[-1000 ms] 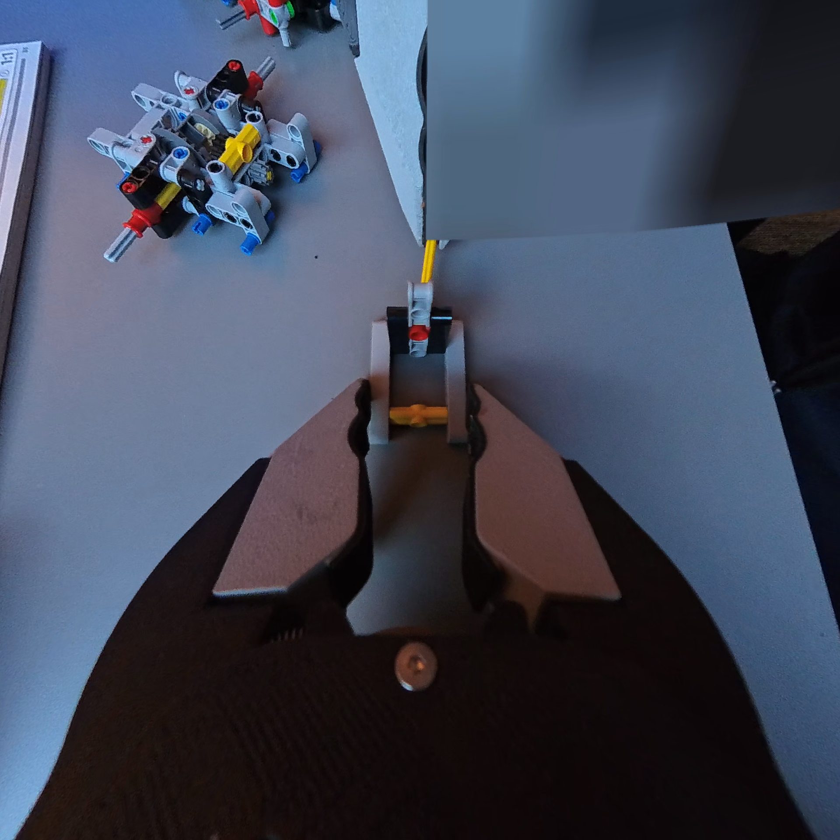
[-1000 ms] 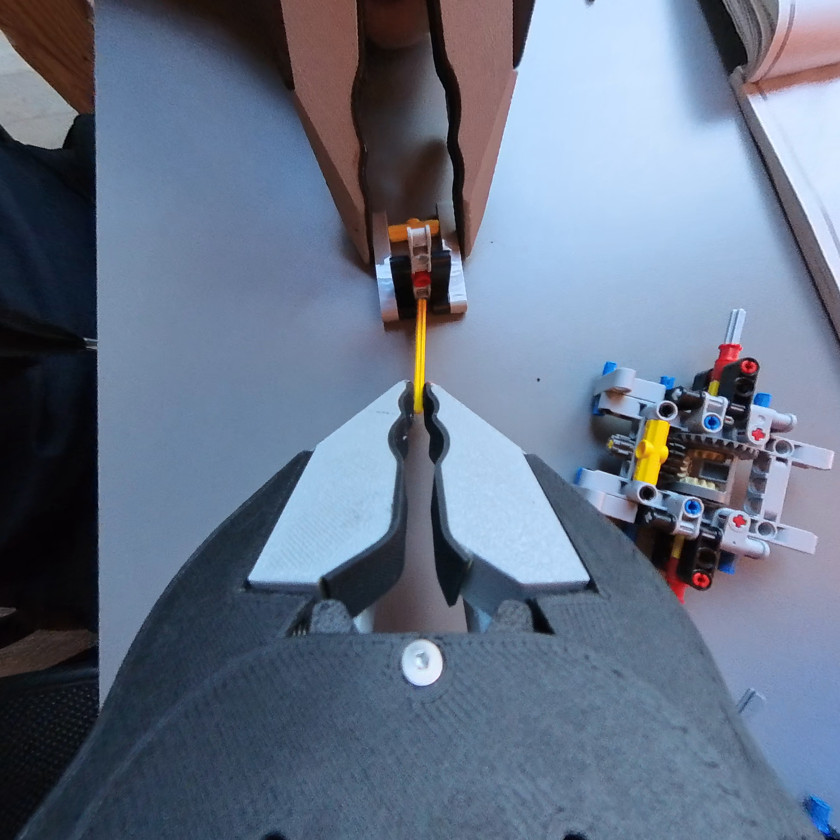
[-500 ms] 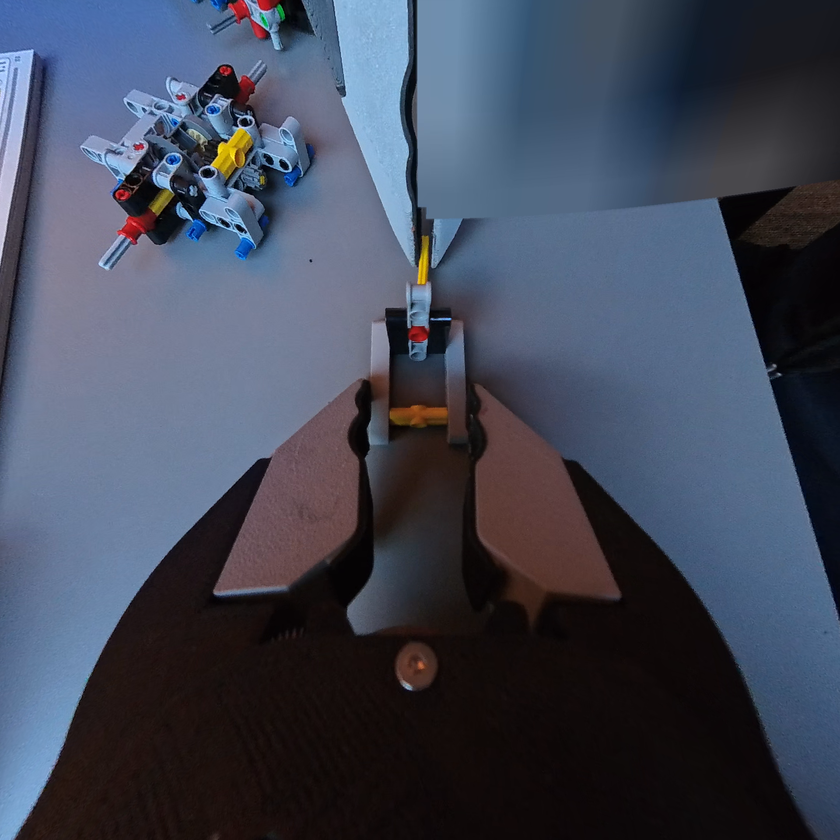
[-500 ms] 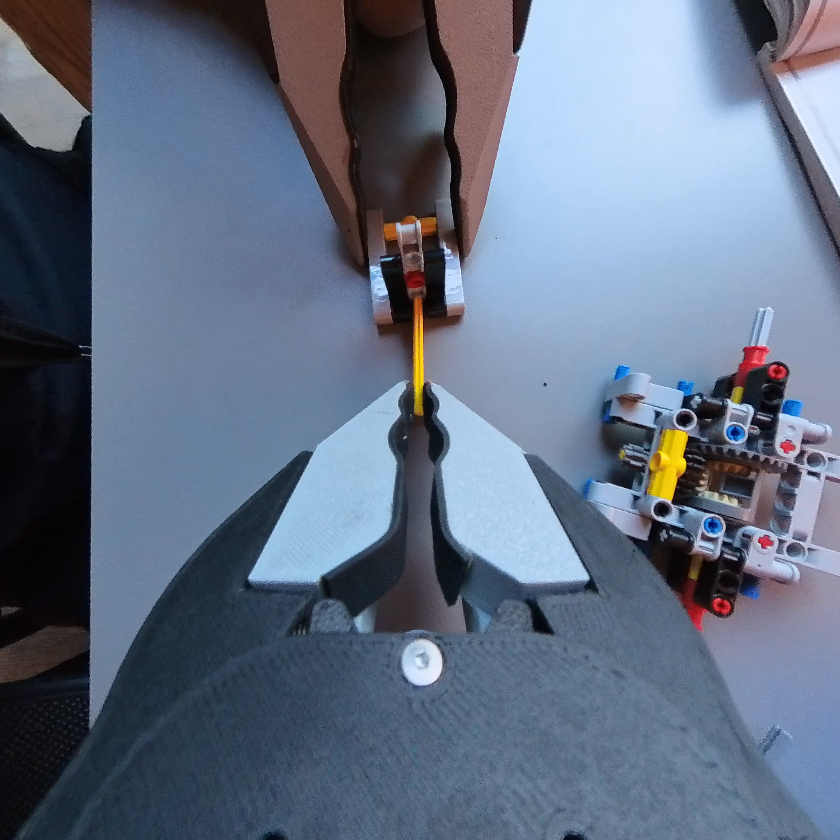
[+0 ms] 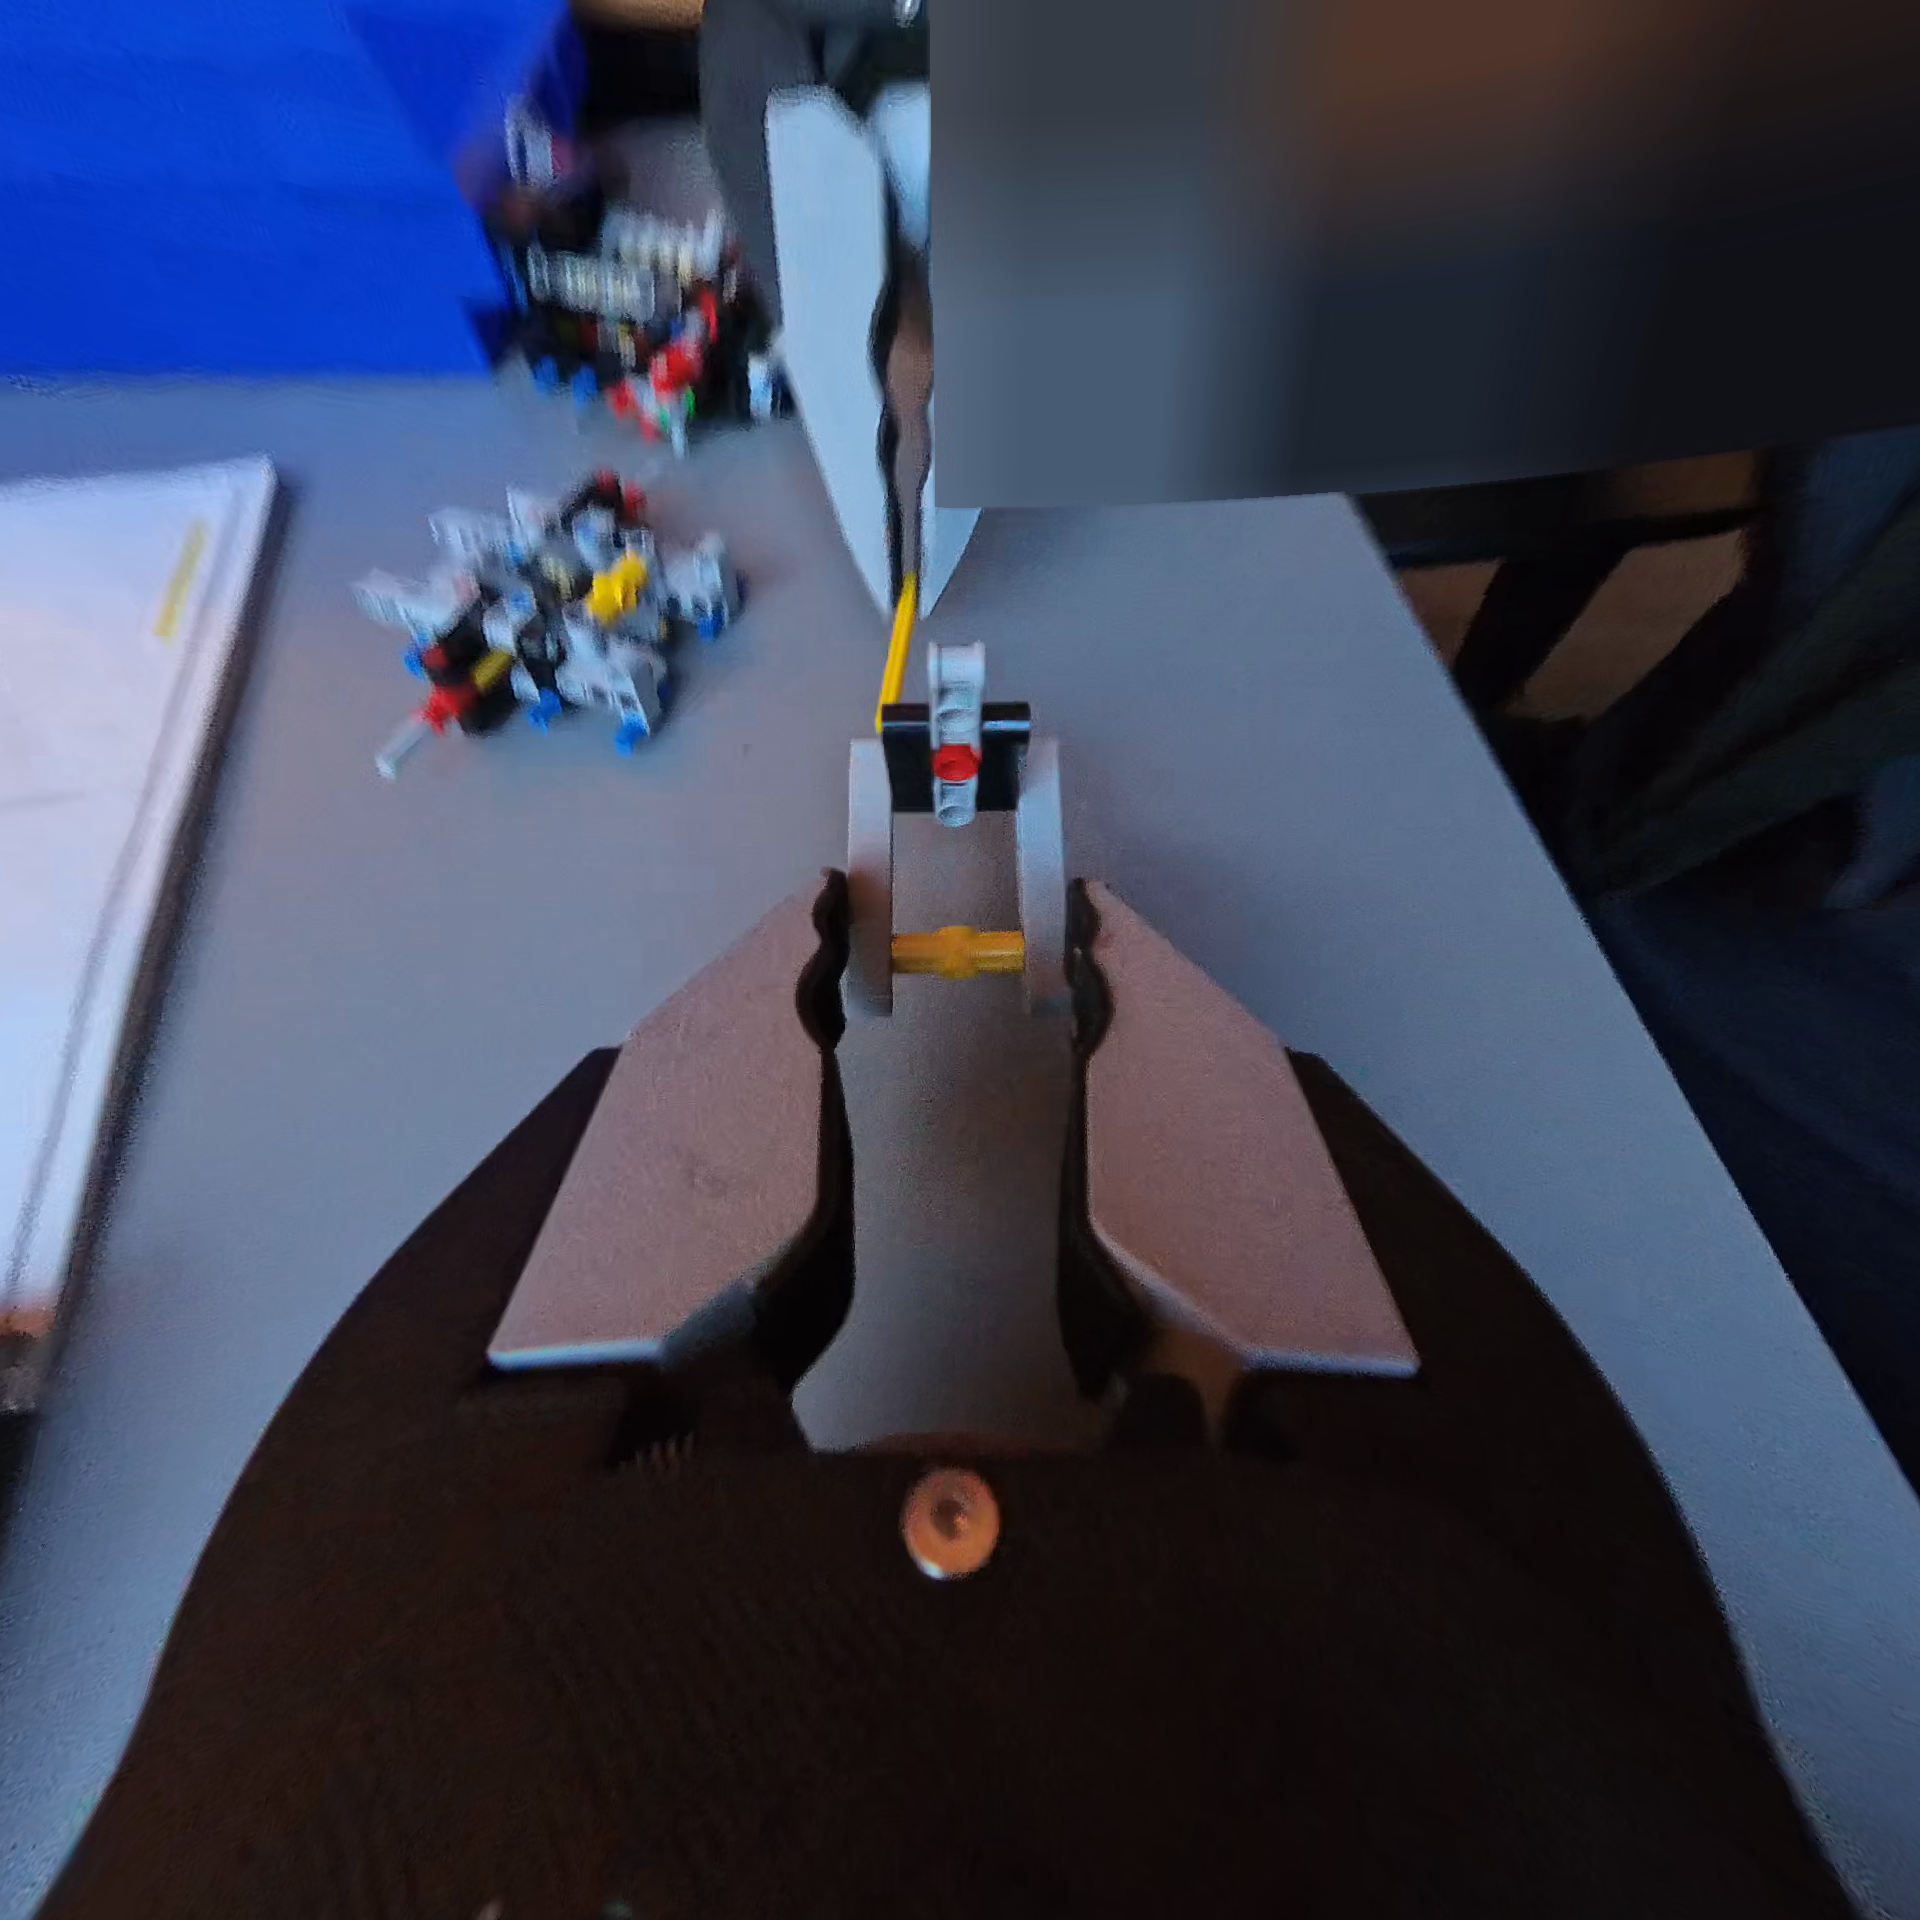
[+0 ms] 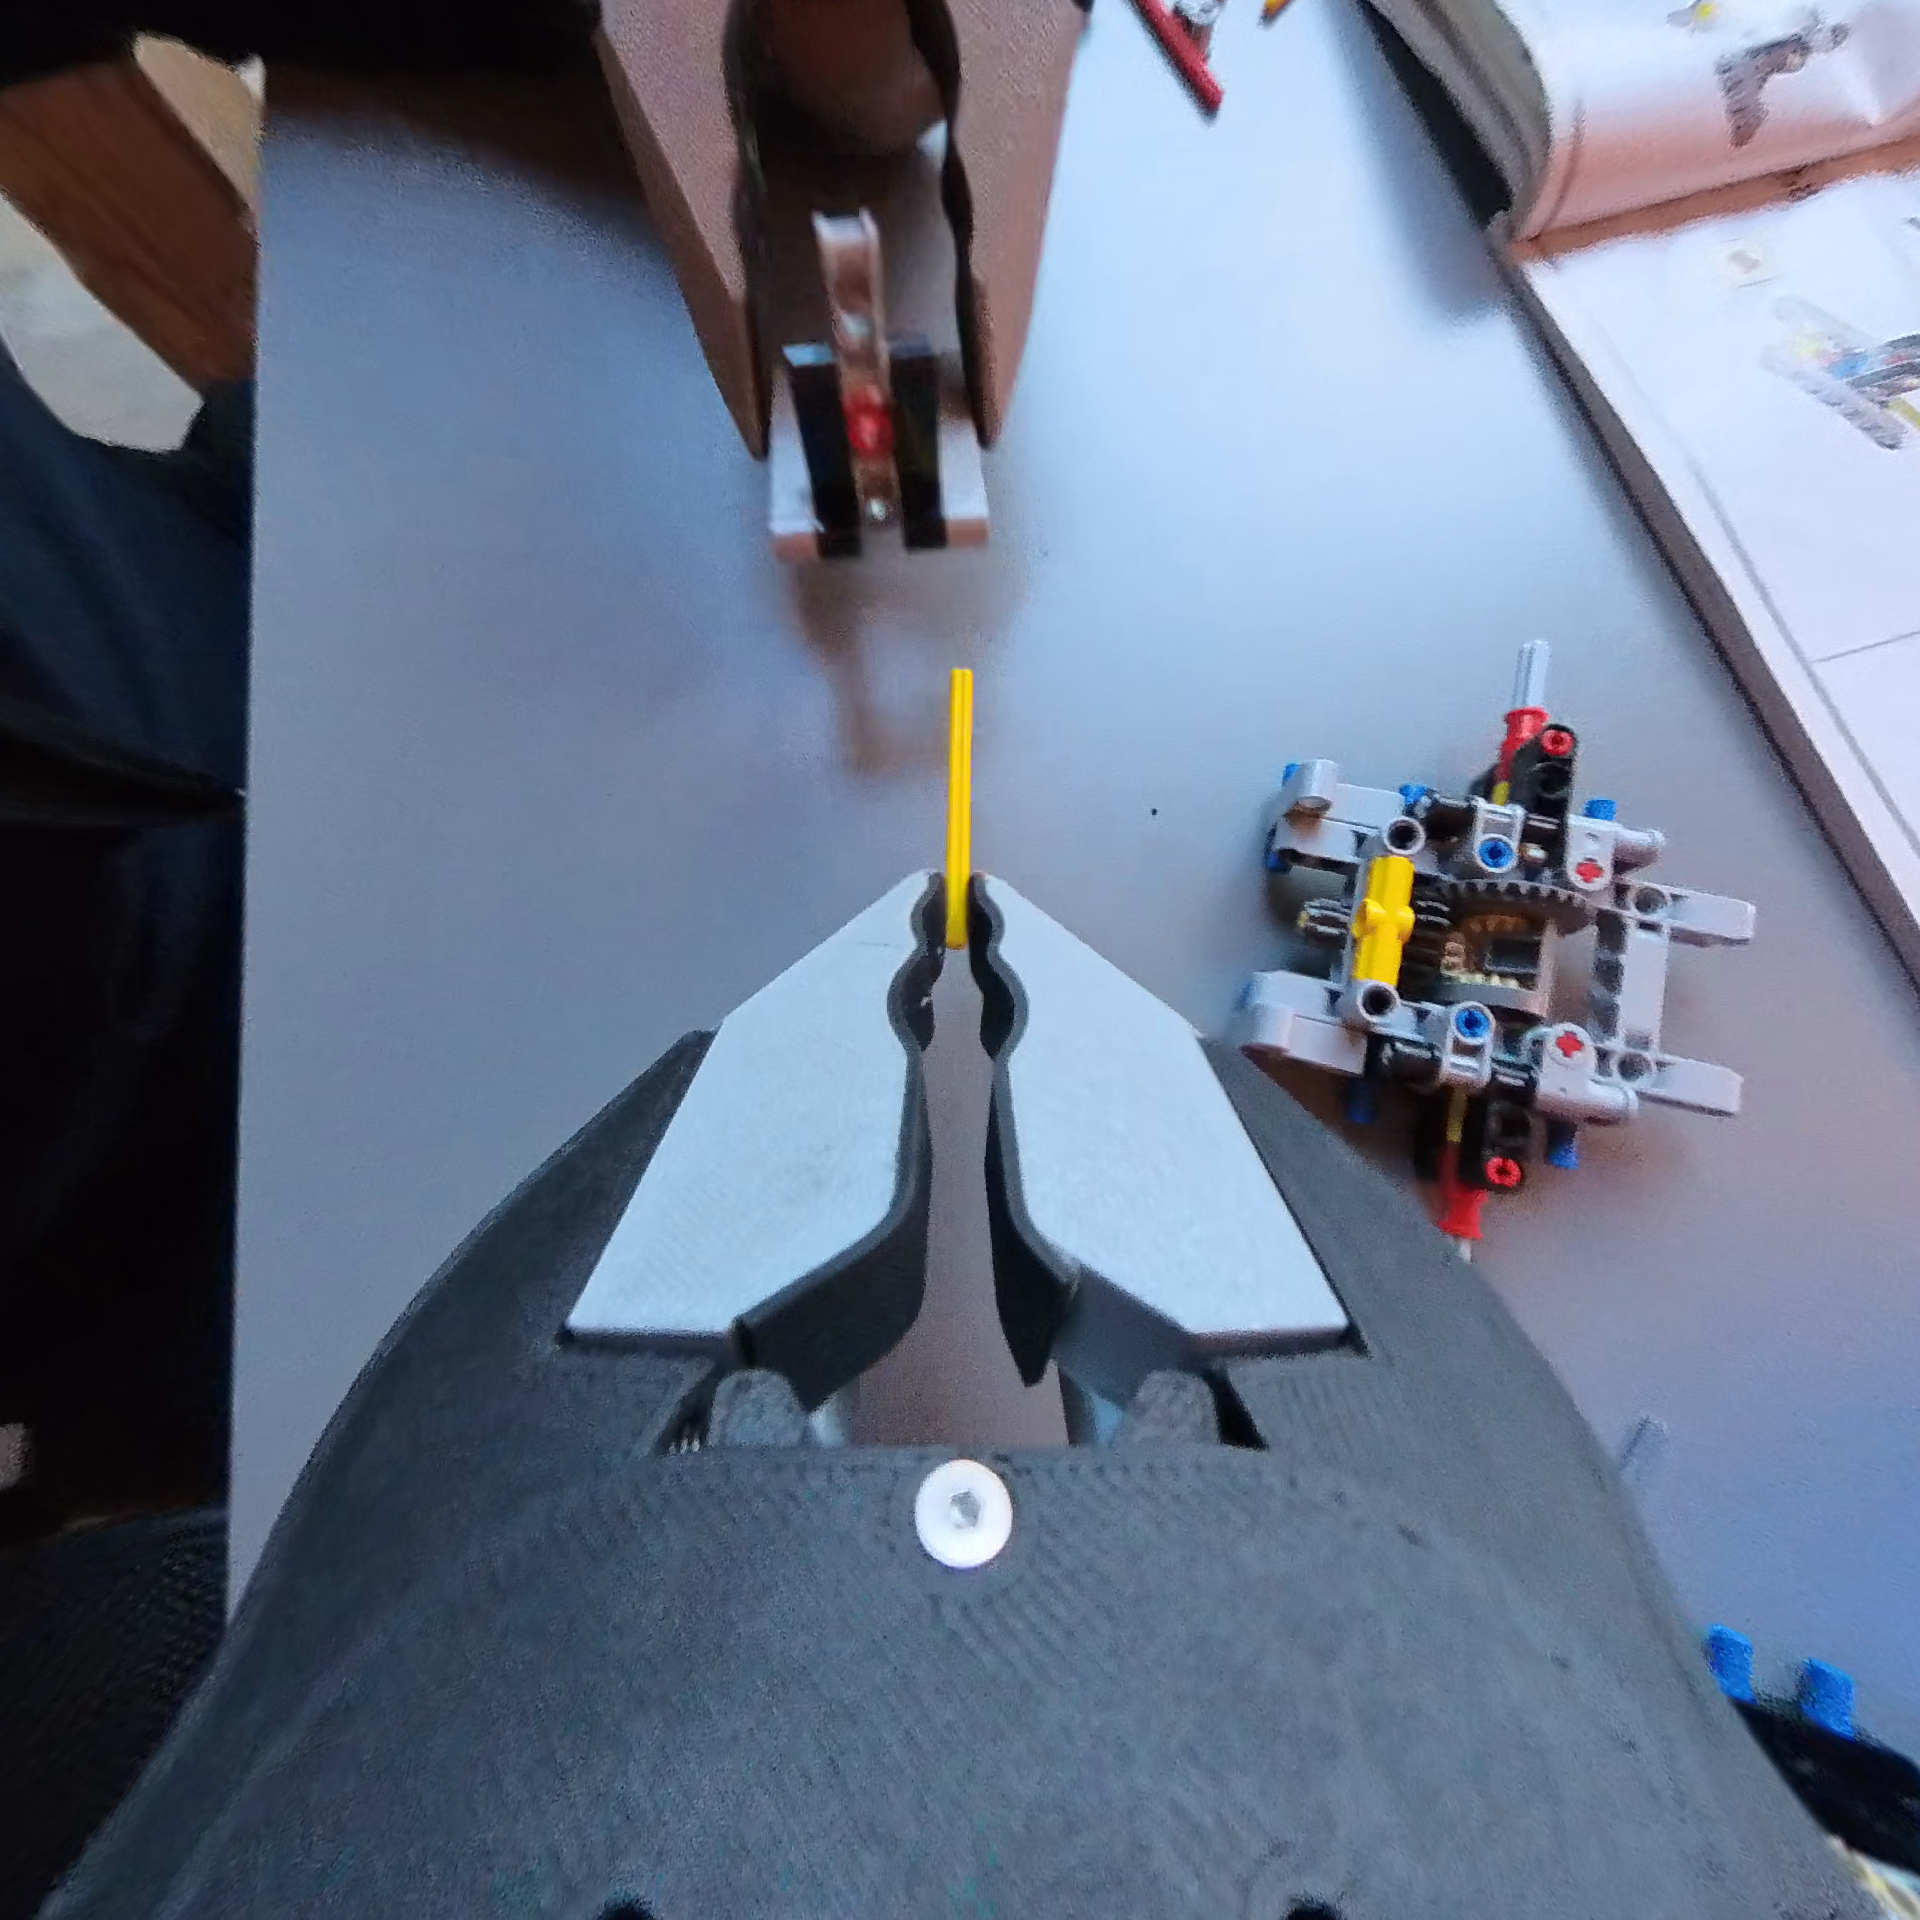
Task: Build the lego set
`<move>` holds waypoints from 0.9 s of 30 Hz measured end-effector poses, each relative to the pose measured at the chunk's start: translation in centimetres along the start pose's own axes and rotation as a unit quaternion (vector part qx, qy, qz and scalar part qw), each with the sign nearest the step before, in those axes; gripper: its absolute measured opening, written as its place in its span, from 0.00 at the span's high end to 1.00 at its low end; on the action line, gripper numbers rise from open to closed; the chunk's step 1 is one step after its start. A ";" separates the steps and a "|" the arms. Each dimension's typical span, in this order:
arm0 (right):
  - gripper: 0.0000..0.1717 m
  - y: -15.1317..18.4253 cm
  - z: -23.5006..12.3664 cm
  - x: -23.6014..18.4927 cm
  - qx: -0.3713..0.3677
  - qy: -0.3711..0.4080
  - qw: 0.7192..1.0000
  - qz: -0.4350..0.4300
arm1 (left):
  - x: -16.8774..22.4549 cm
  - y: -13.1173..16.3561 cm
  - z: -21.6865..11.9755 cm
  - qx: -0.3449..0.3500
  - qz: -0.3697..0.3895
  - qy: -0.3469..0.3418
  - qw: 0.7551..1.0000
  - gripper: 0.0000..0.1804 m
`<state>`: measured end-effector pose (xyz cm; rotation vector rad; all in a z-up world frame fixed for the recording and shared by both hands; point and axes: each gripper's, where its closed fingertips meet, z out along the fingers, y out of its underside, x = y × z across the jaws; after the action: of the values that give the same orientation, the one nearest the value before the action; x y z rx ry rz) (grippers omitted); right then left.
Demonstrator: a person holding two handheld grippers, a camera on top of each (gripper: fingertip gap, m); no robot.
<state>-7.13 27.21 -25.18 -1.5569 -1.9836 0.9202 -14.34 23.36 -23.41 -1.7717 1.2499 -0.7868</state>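
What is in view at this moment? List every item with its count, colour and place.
Small brick frame: one, grey side beams, black crosspiece, orange pin, red pin; clamped in the left gripper.
Yellow axle: one, thin; pinched at the right gripper's tips, its free end short of the frame.
Geared brick assembly: one, grey, black, blue, yellow; on the table right of the right gripper.
Instruction booklet: one, white, open; table edge.
Table: one, grey.
Blue box: one; far end.
Left gripper: one.
Right gripper: one.

Black textured gripper bodies, flat grey fingers [image 6: 790, 1122] edged with wavy black pads, one silver screw [image 6: 962, 1525] each
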 end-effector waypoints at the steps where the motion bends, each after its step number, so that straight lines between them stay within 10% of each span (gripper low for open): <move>1: 1.00 -0.2 -0.3 0.1 0.008 0.004 1.000 0.003 | 0.2 -0.8 -0.6 0.031 0.016 0.004 0.999 0.78; 7: 1.00 -0.9 -1.3 0.0 0.033 0.015 0.999 0.010 | 0.9 -3.6 -2.5 0.151 0.069 0.017 0.986 0.78; 15: 1.00 -1.4 -1.1 -0.9 0.042 0.001 0.999 0.006 | 2.8 -3.9 -1.0 0.143 0.125 0.033 0.981 0.78; 27: 0.99 0.2 1.0 -2.3 -0.012 -0.037 0.999 0.000 | 0.2 3.0 2.8 -0.125 0.035 -0.019 0.991 0.78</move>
<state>-7.09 24.76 -25.84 -1.5563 -2.0544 0.9702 -13.23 23.41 -27.37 -1.9199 1.4269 -0.5727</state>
